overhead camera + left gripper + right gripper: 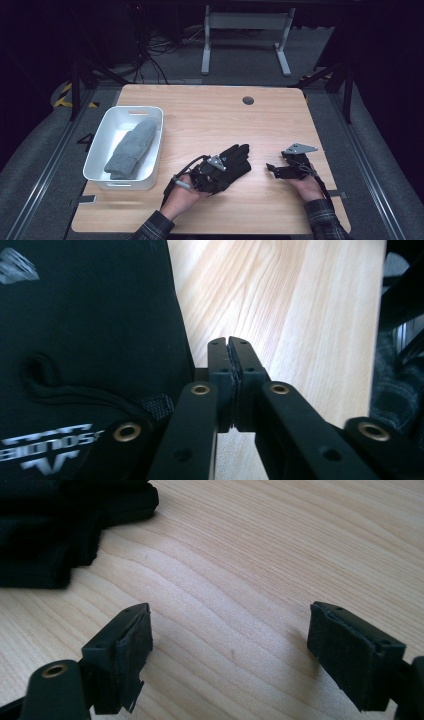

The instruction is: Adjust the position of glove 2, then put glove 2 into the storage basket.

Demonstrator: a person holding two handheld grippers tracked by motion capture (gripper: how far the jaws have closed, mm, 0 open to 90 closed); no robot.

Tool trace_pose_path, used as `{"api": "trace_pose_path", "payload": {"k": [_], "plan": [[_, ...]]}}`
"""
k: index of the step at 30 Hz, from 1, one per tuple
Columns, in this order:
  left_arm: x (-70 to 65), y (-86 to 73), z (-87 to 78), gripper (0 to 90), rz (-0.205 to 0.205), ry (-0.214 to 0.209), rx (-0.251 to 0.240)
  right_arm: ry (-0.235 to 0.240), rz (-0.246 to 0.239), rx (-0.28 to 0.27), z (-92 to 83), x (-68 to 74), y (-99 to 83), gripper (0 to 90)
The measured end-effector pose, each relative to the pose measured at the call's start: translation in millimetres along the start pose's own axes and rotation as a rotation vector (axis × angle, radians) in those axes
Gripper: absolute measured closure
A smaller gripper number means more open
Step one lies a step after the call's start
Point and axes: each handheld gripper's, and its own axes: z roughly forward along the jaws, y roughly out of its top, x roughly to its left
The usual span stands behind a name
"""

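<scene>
A wooden table [210,115] carries a white bin [102,150] at its left side, and a grey sock or mitten [131,148] lies lengthwise inside it. Near the middle of the near edge, a black glove [235,161] lies flat, fingers pointing far and right. The left gripper [210,175] sits over the glove's near end, held by the left hand [184,196]; its jaws seem hidden against the dark fabric. To the right, apart from the glove, the right gripper [274,169] rests low over bare wood in the right hand [306,187].

Black glove [235,161], grey sock [131,147], white bin [97,150].
</scene>
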Motion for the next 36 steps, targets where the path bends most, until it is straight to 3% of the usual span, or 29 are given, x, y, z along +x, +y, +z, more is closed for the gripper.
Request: {"api": "trace_pose_path", "payload": {"k": [4,7,10,16,18,24,36], "plan": [[6.0,3.1,-12.0,78.7,-0.003,0.02,-0.035,0.0,-0.001,0.002,0.1,0.1,0.1,17.8],[15.4,5.1,-18.1,65.4,-0.012,0.055,-0.074,0.0,0.0,0.003,0.4,0.2,0.4,17.1],[27.0,8.8,-21.6,51.8,-0.022,0.072,-0.079,0.0,0.0,0.003,1.0,0.3,0.7,16.4],[48.9,15.5,-16.1,29.1,-0.041,0.098,-0.085,-0.001,-0.001,0.003,1.5,0.5,1.0,16.0],[54.8,17.9,-13.3,22.5,-0.041,0.088,-0.087,0.0,0.0,0.002,1.6,0.5,1.0,16.0],[63.5,21.6,-0.5,15.1,-0.05,0.098,-0.086,0.0,0.0,0.002,1.6,0.6,1.0,16.0],[59.9,22.1,27.4,12.6,-0.019,0.166,0.02,-0.001,0.0,0.003,1.5,0.6,1.0,16.0]]}}
